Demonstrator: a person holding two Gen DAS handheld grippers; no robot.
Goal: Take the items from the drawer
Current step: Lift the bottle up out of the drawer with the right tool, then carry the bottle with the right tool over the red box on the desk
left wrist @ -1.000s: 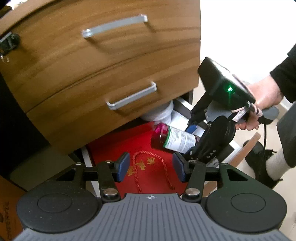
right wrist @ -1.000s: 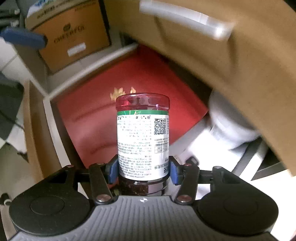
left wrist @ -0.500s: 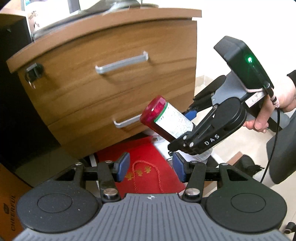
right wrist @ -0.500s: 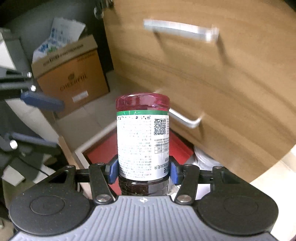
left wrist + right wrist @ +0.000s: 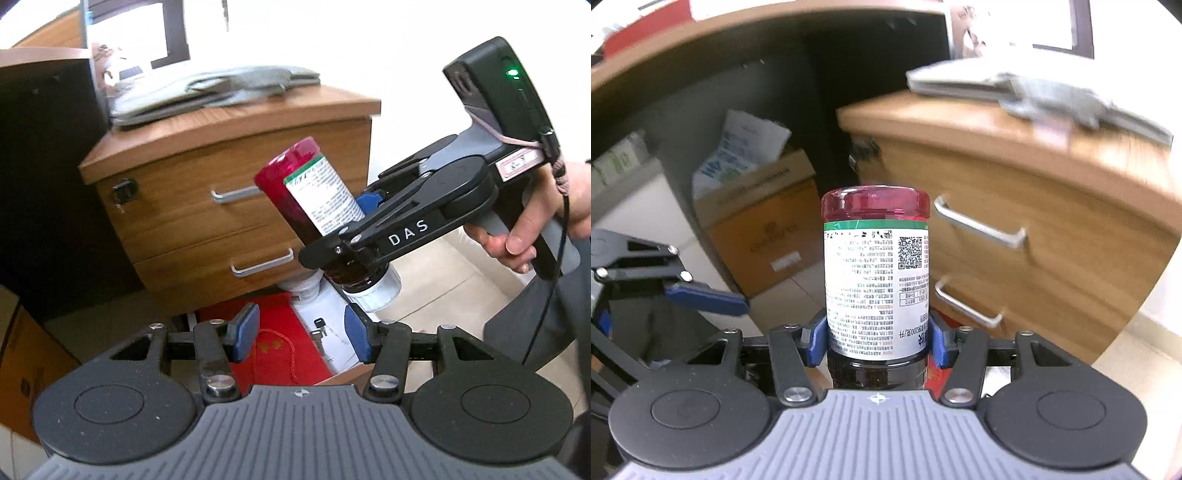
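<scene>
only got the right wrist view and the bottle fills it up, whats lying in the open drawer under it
Observer: A red bag with a cord handle lies in the open bottom drawer.
Operator: anything else in there
Observer: Keys rest on white paper, right beside the bag.
Operator: is the left gripper free to go for them
Observer: Yes. The left gripper is open with nothing between its fingers, and it hovers above the drawer.
</scene>
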